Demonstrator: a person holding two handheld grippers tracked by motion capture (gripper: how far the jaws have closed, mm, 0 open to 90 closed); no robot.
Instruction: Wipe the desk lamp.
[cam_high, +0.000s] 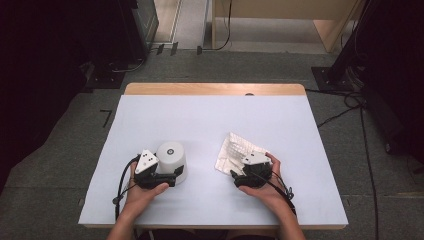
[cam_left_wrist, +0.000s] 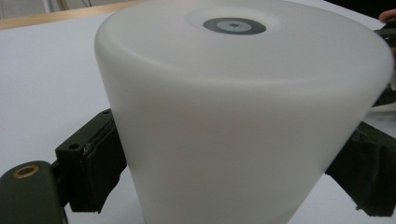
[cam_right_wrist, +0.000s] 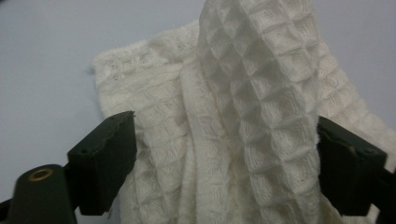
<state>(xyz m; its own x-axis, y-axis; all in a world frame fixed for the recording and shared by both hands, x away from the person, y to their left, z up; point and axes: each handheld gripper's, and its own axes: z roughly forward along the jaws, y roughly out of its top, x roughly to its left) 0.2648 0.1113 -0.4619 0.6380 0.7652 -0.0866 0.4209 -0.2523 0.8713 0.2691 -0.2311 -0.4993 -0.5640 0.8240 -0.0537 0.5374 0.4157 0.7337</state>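
A white tapered cup (cam_high: 171, 159) stands upside down on the white table (cam_high: 210, 115), left of centre. My left gripper (cam_high: 176, 171) holds it from the near side. In the left gripper view the cup (cam_left_wrist: 233, 116) spans the gap and both black pads (cam_left_wrist: 100, 163) rest against its walls. A crumpled white waffle-weave cloth (cam_high: 234, 149) lies right of centre. My right gripper (cam_high: 236, 169) sits at its near edge. In the right gripper view a raised fold of the cloth (cam_right_wrist: 252, 70) lies between the wide-set jaws of that gripper (cam_right_wrist: 224, 163), which do not squeeze it.
The table's wooden far edge (cam_high: 215, 89) borders grey floor. Dark equipment (cam_high: 60, 60) stands at the left and right, and cables (cam_high: 367, 150) trail over the floor on the right. Bare white tabletop lies beyond the cup and the cloth.
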